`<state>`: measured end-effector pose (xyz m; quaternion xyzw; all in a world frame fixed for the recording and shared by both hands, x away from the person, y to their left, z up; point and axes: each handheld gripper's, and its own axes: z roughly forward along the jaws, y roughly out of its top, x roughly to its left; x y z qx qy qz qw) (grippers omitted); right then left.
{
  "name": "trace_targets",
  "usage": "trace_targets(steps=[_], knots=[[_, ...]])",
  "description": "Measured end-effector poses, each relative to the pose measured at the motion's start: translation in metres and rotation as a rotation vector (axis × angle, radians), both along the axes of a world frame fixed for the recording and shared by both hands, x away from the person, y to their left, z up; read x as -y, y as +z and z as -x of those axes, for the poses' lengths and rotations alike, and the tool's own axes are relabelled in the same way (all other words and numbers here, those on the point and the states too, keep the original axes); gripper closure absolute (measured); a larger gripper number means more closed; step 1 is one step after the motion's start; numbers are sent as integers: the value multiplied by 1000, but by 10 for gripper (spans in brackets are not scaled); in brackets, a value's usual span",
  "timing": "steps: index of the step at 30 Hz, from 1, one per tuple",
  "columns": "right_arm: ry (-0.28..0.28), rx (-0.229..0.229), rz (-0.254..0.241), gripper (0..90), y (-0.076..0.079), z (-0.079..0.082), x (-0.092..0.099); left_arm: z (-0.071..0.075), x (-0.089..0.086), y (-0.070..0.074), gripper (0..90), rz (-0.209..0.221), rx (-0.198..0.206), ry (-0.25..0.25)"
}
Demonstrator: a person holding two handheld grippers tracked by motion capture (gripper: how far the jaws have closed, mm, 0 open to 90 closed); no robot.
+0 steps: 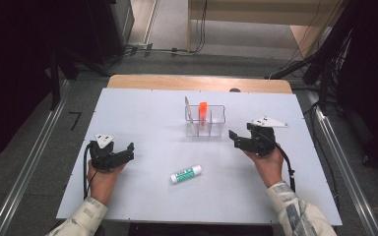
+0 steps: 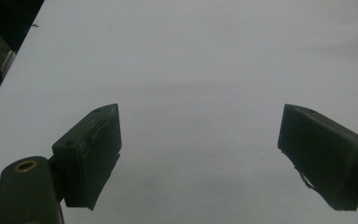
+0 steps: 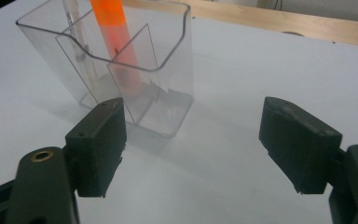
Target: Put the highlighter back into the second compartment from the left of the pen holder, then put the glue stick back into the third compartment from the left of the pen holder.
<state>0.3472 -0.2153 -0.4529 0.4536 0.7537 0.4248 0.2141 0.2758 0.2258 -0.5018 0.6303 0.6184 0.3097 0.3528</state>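
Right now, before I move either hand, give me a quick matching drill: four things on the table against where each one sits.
Things:
1. glue stick
2. orange marker
3. left gripper
4. right gripper

Places:
A. just right of the clear organizer
B. standing inside the organizer
C. lying flat at the table's near middle
D. over bare table, left side

Pairs: 1-C, 2-B, 3-D, 4-A

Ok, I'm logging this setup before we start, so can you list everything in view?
table: one, white top with wooden far edge, centre.
clear organiser: one, transparent, divided into compartments, far centre of the table.
orange marker: one, orange, standing in the organiser.
flat clear strip: one, pale, leaning in the organiser's left part.
glue stick: one, white with green label, lying on the table's near centre.
left hand-held gripper: one, black, open, left.
right hand-held gripper: one, black, open, beside the organiser.
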Motion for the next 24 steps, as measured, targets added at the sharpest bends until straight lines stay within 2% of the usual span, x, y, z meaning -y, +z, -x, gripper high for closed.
trace_targets(steps=[3, 11, 24], knots=[[-10, -8, 14, 203, -3, 2, 5, 0, 0, 1, 141, 2, 1, 0], [-23, 4, 29, 187, -6, 5, 12, 0, 0, 0, 141, 8, 1, -7], [-39, 19, 31, 175, -5, 19, 29, 6, 7, 4, 124, 32, 24, -42]])
